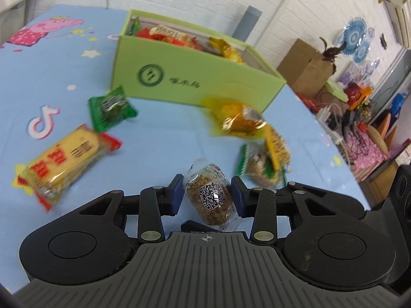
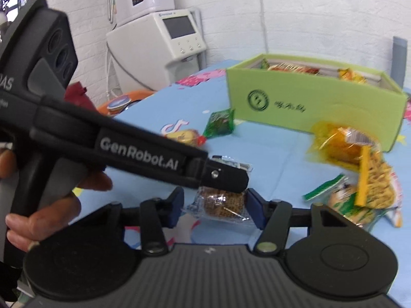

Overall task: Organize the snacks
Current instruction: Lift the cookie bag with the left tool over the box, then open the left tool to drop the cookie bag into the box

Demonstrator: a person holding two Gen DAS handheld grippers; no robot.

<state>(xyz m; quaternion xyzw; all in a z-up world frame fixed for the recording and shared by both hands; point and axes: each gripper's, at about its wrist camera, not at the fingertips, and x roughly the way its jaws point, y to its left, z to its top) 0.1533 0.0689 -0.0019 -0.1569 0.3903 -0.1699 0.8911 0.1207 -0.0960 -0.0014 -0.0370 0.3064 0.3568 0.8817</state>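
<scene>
Left hand-held gripper (image 1: pixel 207 196) is nearly closed, pads pinching a clear-wrapped brown snack (image 1: pixel 210 197) w/ QR label, low over the blue counter (image 1: pixel 164 128). Right hand-held gripper (image 2: pixel 215 205) is narrowed round the same snack; contact unclear. "GenRobot.AI" on left gripper's side. Green box (image 1: pixel 195 77) behind: round logo, text unreadable.

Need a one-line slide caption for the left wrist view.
Left gripper closed on a QR-coded snack, with more snack packets scattered on the blue cloth before the green box.
</scene>
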